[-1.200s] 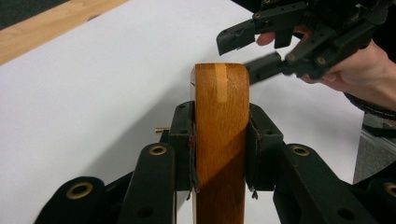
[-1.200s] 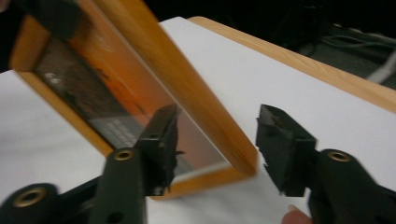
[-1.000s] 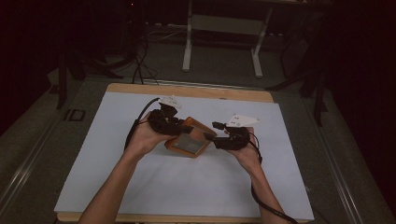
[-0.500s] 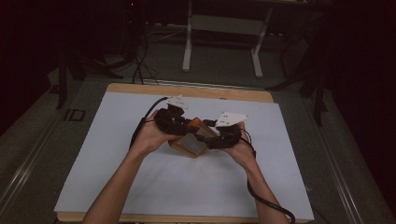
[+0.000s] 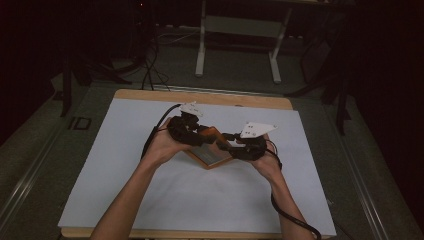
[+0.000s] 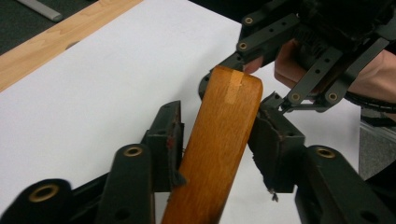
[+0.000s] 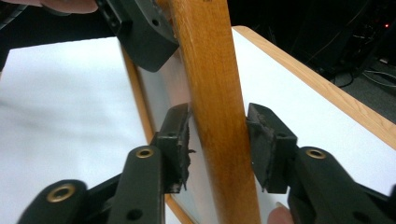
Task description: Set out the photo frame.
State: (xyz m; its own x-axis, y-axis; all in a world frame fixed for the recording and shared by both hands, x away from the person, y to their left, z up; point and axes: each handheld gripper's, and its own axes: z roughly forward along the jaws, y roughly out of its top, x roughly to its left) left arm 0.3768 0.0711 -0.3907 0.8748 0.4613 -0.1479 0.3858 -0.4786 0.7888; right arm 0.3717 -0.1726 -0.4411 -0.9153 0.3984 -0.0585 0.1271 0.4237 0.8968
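Standing tilted between both claws: wooden frame [image 5: 210,150].

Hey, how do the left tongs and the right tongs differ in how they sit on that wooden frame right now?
In the high view the left tongs reach the wooden frame at its far left side, the right tongs at its right side. In its own view the left tongs' pads straddle the frame's edge near a rounded corner; the right tongs' pads straddle a straight stretch. Both have one jaw on each side of the edge.
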